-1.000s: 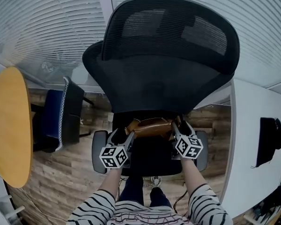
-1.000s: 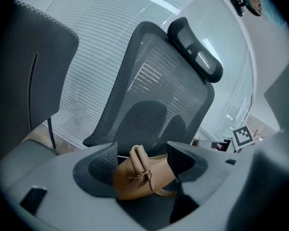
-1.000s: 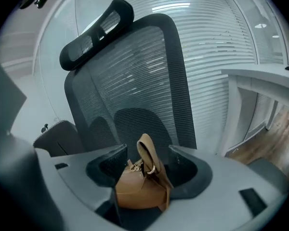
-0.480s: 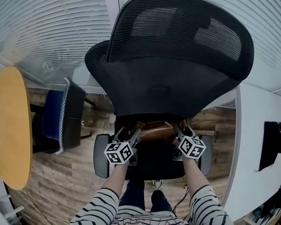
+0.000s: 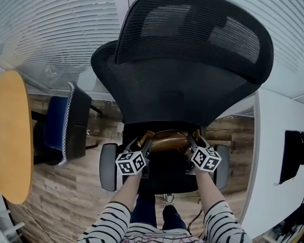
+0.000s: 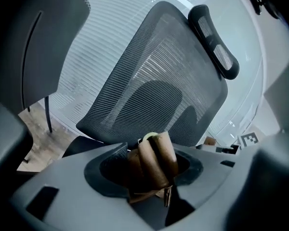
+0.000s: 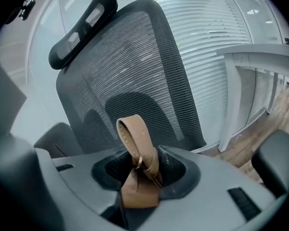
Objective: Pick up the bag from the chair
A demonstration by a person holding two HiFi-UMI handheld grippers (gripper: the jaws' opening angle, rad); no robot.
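A brown leather bag (image 5: 167, 139) hangs between my two grippers just above the seat of the black mesh office chair (image 5: 187, 59). My left gripper (image 5: 142, 147) is shut on the bag's left strap (image 6: 154, 160), folded brown leather pinched between its jaws. My right gripper (image 5: 191, 142) is shut on the right strap (image 7: 137, 165), whose loop stands up above the jaws. The chair's mesh backrest (image 6: 154, 81) fills both gripper views. Most of the bag's body is hidden behind the grippers and the backrest.
The chair's grey armrests (image 5: 107, 165) flank the seat. A blue and black chair (image 5: 66, 123) stands to the left beside a round yellow table (image 5: 7, 135). A white desk (image 5: 276, 166) with a black object (image 5: 293, 153) lies to the right. White blinds cover the far wall.
Both grippers have drawn slightly closer together and lifted a little with the bag's straps; the view has shifted so the chair appears larger.
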